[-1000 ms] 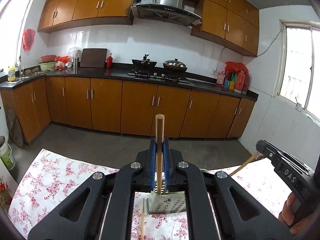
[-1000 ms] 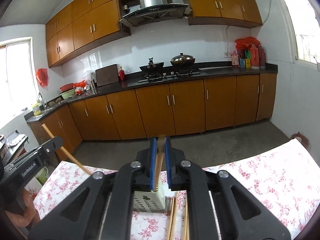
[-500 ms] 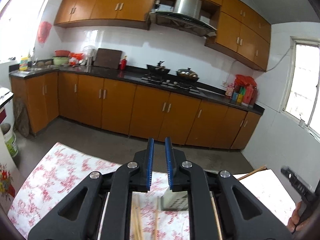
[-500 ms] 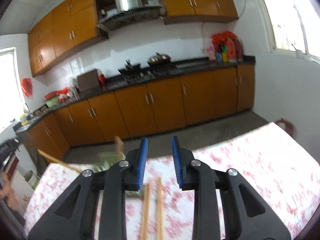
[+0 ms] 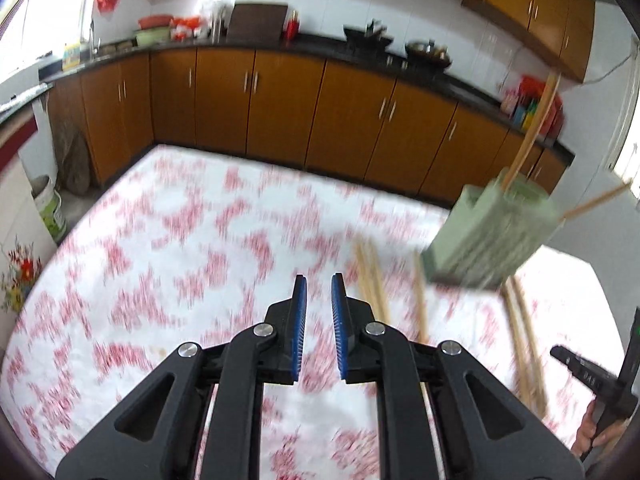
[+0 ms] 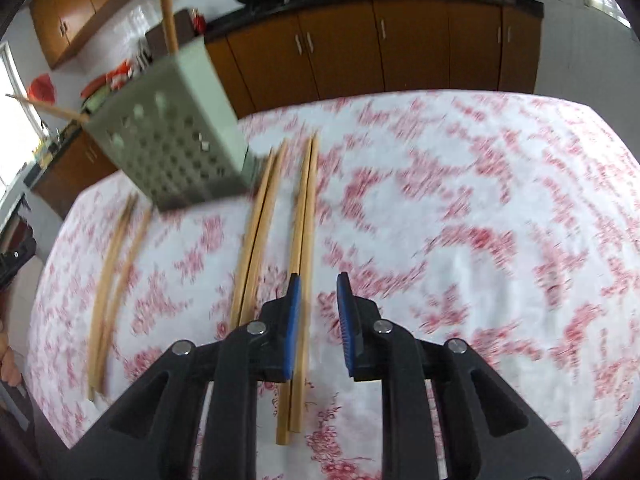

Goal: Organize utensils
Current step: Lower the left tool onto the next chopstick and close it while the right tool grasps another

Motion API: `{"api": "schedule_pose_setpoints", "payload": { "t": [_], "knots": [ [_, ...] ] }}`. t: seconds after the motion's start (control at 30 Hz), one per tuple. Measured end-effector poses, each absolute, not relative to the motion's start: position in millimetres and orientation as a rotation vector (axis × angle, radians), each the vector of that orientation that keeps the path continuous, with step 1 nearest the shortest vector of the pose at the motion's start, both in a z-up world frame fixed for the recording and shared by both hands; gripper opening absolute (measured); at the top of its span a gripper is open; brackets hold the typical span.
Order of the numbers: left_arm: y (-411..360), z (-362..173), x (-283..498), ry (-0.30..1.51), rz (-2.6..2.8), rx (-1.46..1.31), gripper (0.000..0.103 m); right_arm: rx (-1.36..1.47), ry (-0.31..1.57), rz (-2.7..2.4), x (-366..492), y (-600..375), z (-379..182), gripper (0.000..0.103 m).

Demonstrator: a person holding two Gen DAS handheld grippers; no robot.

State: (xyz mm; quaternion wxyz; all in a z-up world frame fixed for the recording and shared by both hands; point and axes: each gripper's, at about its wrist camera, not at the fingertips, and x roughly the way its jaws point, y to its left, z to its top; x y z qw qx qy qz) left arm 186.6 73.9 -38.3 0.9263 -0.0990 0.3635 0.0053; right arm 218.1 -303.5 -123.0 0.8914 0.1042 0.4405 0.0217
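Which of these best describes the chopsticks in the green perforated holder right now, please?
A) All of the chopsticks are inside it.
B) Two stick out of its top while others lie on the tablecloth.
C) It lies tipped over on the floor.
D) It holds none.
B: two chopsticks stick up out of the green holder, while several more chopsticks lie on the floral tablecloth.

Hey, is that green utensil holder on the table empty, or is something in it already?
Not empty. The green utensil holder already has chopsticks sticking out of its top, seen in both views; how many is unclear.
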Motion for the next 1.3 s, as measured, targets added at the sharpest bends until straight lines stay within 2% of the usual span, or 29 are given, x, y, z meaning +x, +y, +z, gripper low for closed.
{"api": "schedule_pose_setpoints", "payload": {
  "t": [0.5,0.57,0.8,1.17,1.3],
  "knots": [
    [54.9,-74.3,180.3,0.828,-0.072,-0.167,0.014,0.129,0.928,0.016,229.9,-288.5,-133.8,0.017],
    [50.8,-76.7,180.2,0.835,-0.091,-0.163,0.013,0.078,0.929,-0.018,230.6,-286.7,-133.2,0.008],
    [32.4,-87.1,175.8,0.867,-0.186,-0.166,0.013,0.182,0.928,-0.101,231.2,-316.9,-132.2,0.008],
    [10.2,-108.1,180.5,0.928,-0.18,-0.085,0.013,0.165,0.922,-0.093,228.8,-318.3,-133.6,0.008],
    [4.0,-107.7,183.3,0.924,-0.133,-0.044,0.009,0.149,0.921,-0.094,227.8,-314.9,-132.5,0.008]
  ]
}}
